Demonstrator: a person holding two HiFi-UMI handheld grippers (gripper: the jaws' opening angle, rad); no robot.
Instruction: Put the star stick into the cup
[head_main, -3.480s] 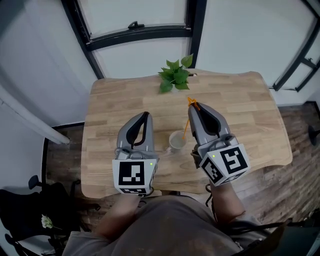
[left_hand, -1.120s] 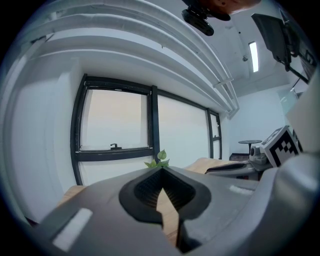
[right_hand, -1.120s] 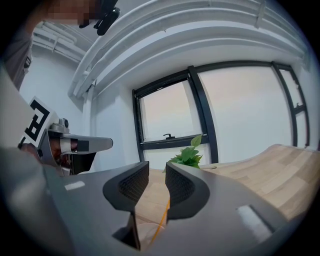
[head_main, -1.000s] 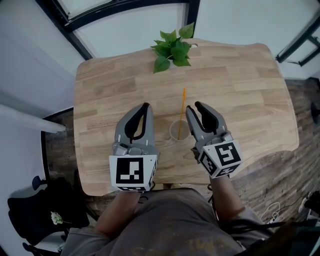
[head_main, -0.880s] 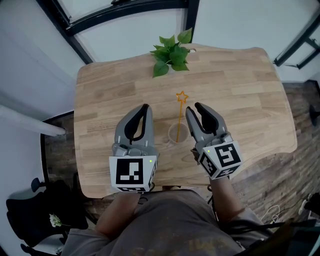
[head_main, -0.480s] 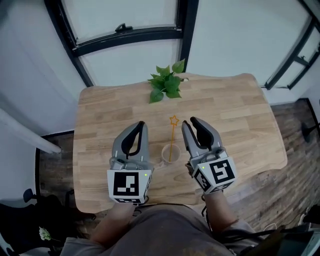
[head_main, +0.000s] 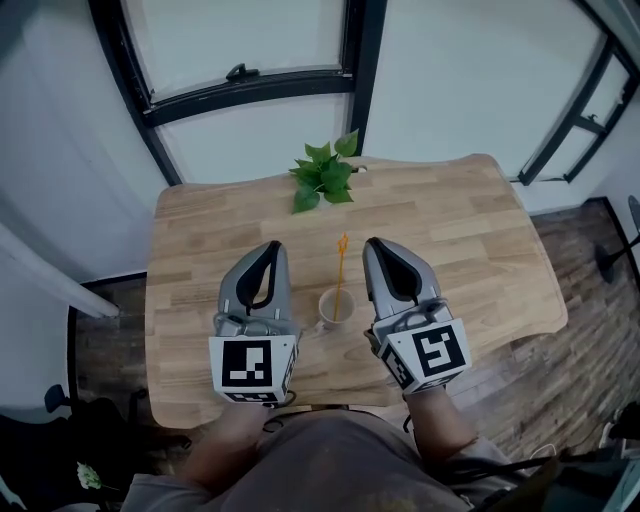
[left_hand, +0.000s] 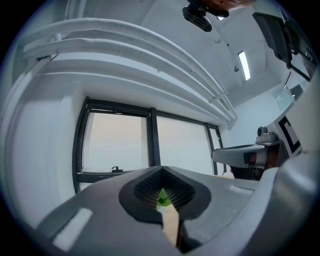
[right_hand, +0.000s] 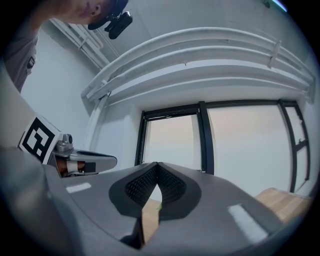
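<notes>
Only the head view shows the cup (head_main: 334, 307) and the stick (head_main: 339, 280). The cup stands on the table (head_main: 460, 230) between the two grippers, the left gripper (head_main: 269, 248) at its 10 o'clock and the right gripper (head_main: 377, 245) at its 2 o'clock, neither touching it.

The gripper views look level across the room. They show black-framed windows (left_hand: 116, 144) and white pipes (right_hand: 200, 47) overhead, and each catches the other gripper at its edge.

They also settle the jaws. The left gripper's (left_hand: 161, 171) are pressed together at the tips. The right gripper's (right_hand: 157, 165) have just been closing and now meet, with nothing between them (only a sliver of wood and a green leaf shows through the slit behind the tips).

The table is pale wood with a wavy edge. A plant (head_main: 322, 178) sits at its far edge, at the cup's 12 o'clock. Around it are white walls and a dark plank floor (head_main: 590, 260).

The stick is orange and thin, its lower end in the cup. Its long axis is near upright, running toward 12 o'clock in the head view, star end (head_main: 343, 242) up.
</notes>
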